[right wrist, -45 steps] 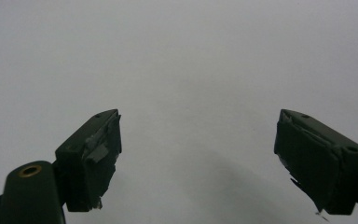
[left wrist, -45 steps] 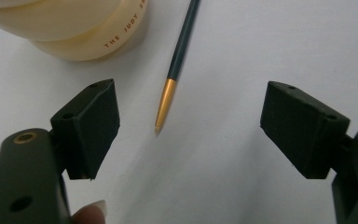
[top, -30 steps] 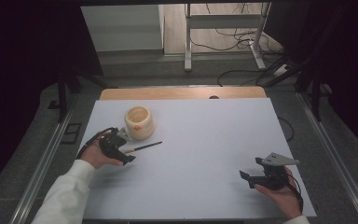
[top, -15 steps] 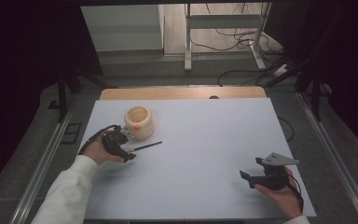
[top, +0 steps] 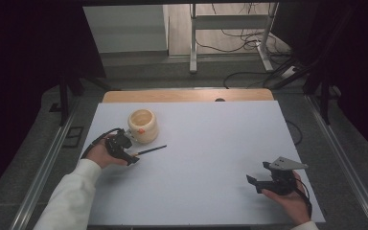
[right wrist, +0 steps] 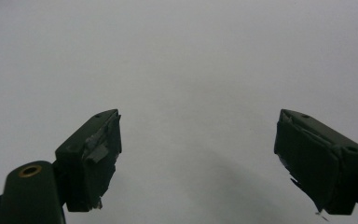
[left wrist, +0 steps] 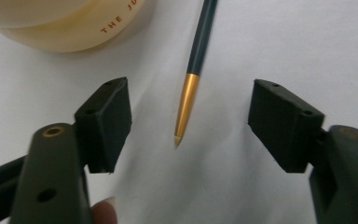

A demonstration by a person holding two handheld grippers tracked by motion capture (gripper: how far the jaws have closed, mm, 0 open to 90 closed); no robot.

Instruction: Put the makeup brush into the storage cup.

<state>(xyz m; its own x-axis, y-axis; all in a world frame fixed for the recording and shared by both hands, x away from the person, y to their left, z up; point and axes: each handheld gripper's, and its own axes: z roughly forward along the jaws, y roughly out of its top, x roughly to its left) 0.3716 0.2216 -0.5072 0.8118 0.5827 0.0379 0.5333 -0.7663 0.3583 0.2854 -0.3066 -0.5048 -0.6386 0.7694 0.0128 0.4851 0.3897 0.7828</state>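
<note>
Left gripper [left wrist: 189, 121] straddles the gold tip of the pen [left wrist: 191, 88] lying on the white table [top: 211, 143] beside the cream cup [top: 143, 125], jaws closing in but not touching, lined up to pinch it; right gripper [right wrist: 198, 158] idles, jaws wide apart and empty.

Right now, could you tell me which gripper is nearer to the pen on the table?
The left. The left gripper has its open jaws either side of the pen, not touching it. The right gripper sits far across the table, near the front right corner.
</note>
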